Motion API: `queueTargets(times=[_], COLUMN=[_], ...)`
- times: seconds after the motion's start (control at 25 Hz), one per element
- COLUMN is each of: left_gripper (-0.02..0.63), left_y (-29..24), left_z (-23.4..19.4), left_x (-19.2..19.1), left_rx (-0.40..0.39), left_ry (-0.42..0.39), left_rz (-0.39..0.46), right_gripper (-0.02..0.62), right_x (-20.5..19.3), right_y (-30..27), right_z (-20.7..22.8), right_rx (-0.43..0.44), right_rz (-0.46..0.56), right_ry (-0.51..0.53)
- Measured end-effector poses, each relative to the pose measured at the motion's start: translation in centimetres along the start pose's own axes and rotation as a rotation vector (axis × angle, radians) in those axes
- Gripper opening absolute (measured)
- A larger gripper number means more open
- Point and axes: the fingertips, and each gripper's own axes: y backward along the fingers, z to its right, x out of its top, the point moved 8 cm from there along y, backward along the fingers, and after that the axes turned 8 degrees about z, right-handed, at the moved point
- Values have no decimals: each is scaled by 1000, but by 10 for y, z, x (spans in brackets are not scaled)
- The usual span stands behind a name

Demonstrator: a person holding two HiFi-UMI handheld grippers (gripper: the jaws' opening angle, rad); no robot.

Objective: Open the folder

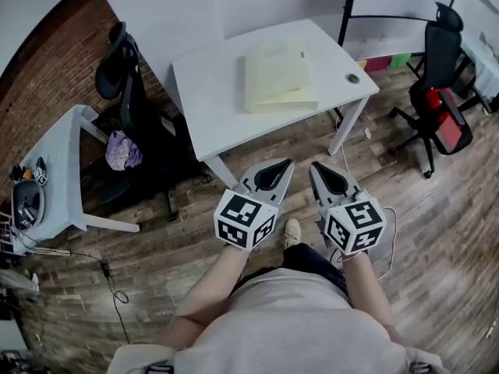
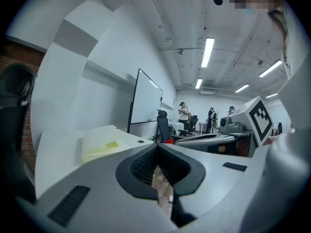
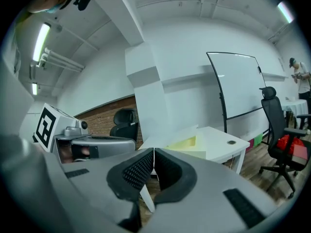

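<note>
A pale yellow folder (image 1: 279,76) lies shut on the white table (image 1: 210,100), toward its right half. The folder also shows in the left gripper view (image 2: 104,143) and in the right gripper view (image 3: 190,143). My left gripper (image 1: 288,162) is held over the floor in front of the table, short of its front edge, jaws shut with nothing between them (image 2: 156,146). Beside it, my right gripper (image 1: 316,164) is also shut and empty (image 3: 153,149). Both point toward the table, apart from the folder.
A black office chair (image 1: 129,92) stands left of the table, and another with a red seat (image 1: 440,104) is at the right. A small light side table (image 1: 54,170) with clutter sits at far left. A whiteboard stand (image 1: 347,10) rises behind the table. People stand far off (image 2: 184,113).
</note>
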Motion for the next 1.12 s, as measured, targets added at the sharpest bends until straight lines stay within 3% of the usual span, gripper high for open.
queueTargets(times=[0.52,1.12], left_gripper=[18,18], left_y=[-122,-161], left_z=[-76,-108], left_x=[10,1], left_rx=[73,128], left_ry=[-3,-6], left_rz=[-15,-80], right_gripper=[21,21], right_x=[28,15], right_y=[-105,-140], right_z=[113,144], right_rx=[53,72], right_rz=[-19,-80], right_ry=[9,-44])
